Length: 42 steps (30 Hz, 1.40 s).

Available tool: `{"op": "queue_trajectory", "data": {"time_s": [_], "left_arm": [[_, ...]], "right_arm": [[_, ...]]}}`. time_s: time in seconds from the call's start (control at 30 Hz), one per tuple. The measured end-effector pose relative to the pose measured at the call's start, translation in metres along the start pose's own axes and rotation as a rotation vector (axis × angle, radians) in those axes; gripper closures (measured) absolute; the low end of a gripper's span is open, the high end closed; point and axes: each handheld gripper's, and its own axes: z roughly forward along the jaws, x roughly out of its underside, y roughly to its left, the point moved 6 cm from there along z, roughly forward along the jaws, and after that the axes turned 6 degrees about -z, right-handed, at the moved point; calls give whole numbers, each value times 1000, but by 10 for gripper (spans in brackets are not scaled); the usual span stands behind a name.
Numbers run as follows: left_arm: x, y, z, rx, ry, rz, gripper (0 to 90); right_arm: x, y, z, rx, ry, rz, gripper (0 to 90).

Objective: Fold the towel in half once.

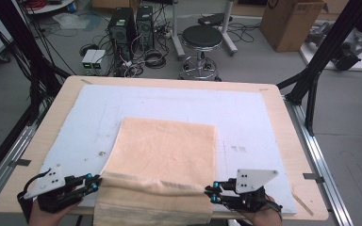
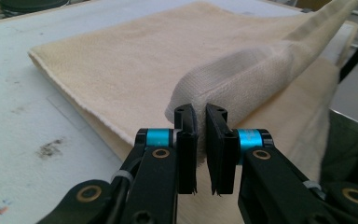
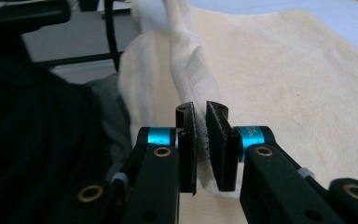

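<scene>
Terry cloth, high view: a peach-coloured rectangular terry towel [image 1: 162, 155] lies on the pale blue mat [image 1: 89, 117] that covers the light wooden table [image 1: 61, 92], its near part draped over the table's front edge.
Grip, high view: the left gripper [image 1: 95, 182] holds the towel's near left corner and the right gripper [image 1: 210, 193] the near right corner, with the raised hem running as a ridge between them.
Progress, high view: both near corners look taken up and the fold seems only begun; by my judgement the carry toward the far edge, the laying down and the letting go are all left to do.
Left gripper view: the jaws stand narrow, pinched on a bunched corner of the towel [image 2: 242, 70]; the lifted edge stretches away to the upper right, and the flat part lies on the mat [image 2: 23, 107] behind.
Right gripper view: the jaws stand narrow as well, clamped on a thin hem of the towel [image 3: 189, 60], which climbs away from them as a rolled band.
Look of the cloth: soft, looped weave, thick at the hem, smooth where it lies flat, lightly creased near the lifted ridge.
</scene>
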Motion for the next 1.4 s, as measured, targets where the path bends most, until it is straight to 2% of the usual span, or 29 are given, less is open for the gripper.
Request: {"op": "queue_trajectory", "data": {"time_s": [0.07, 0.1, 0.17, 0.23, 0.3, 0.37, 0.4, 0.5, 0.53, 0.57, 0.67, 0.73, 0.77, 0.83, 0.87, 0.9, 0.97, 1.03, 1.1, 1.23, 1.27, 1.33, 1.37, 1.4], "left_arm": [[4, -6, -6, 21, 13, 9, 818], [6, -8, -7, 35, 17, 8, 768], [6, -9, -9, 49, 15, 6, 688], [3, -6, -8, 46, 8, -9, 619], [-2, 0, -4, 33, -4, -15, 552], [-6, 6, 3, 26, -5, -21, 545], [-8, 12, 10, 17, 2, -29, 534], [-13, 29, 32, -7, 29, -46, 528], [-15, 34, 38, -13, 37, -53, 526], [-18, 43, 49, -30, 50, -63, 521], [-28, 66, 70, -100, 53, -82, 512], [-35, 87, 87, -169, 66, -93, 509], [-37, 93, 94, -189, 78, -100, 510], [-43, 110, 107, -213, 68, -145, 513], [-45, 119, 114, -240, 67, -152, 513], [-47, 129, 122, -282, 77, -161, 516], [-48, 142, 131, -301, 101, -184, 513], [-48, 152, 141, -322, 105, -217, 501], [-47, 160, 151, -313, 144, -241, 499], [-49, 166, 164, -315, 119, -259, 490], [-48, 167, 168, -315, 123, -279, 492], [-46, 168, 175, -292, 167, -298, 492], [-46, 168, 178, -287, 180, -283, 524], [-47, 167, 180, -287, 187, -262, 614]], "right_arm": [[-1, 8, 0, -32, -10, -11, 776], [-1, 10, 1, -46, -16, -22, 695], [-2, 9, 0, -77, -35, -9, 665], [-3, 3, 2, -65, -38, -6, 619], [-1, -7, 4, -28, -21, 9, 600], [4, -24, 10, 37, 25, 28, 582], [5, -31, 12, 52, 39, 33, 570], [12, -61, 21, 122, 83, 79, 524], [15, -74, 24, 146, 92, 109, 498], [16, -84, 25, 168, 91, 120, 476], [22, -119, 30, 245, 92, 174, 448], [26, -140, 32, 299, 112, 190, 445], [27, -150, 33, 317, 109, 206, 446], [31, -169, 36, 343, 110, 243, 439], [33, -175, 38, 344, 112, 258, 431], [35, -183, 40, 353, 125, 275, 421], [39, -199, 44, 380, 143, 289, 405], [47, -213, 47, 412, 200, 292, 394], [55, -223, 49, 416, 204, 338, 390], [69, -234, 58, 387, 215, 388, 395], [71, -236, 60, 378, 219, 390, 427], [72, -237, 65, 347, 229, 374, 570], [72, -237, 67, 338, 234, 363, 630], [71, -238, 68, 325, 237, 350, 723]]}}
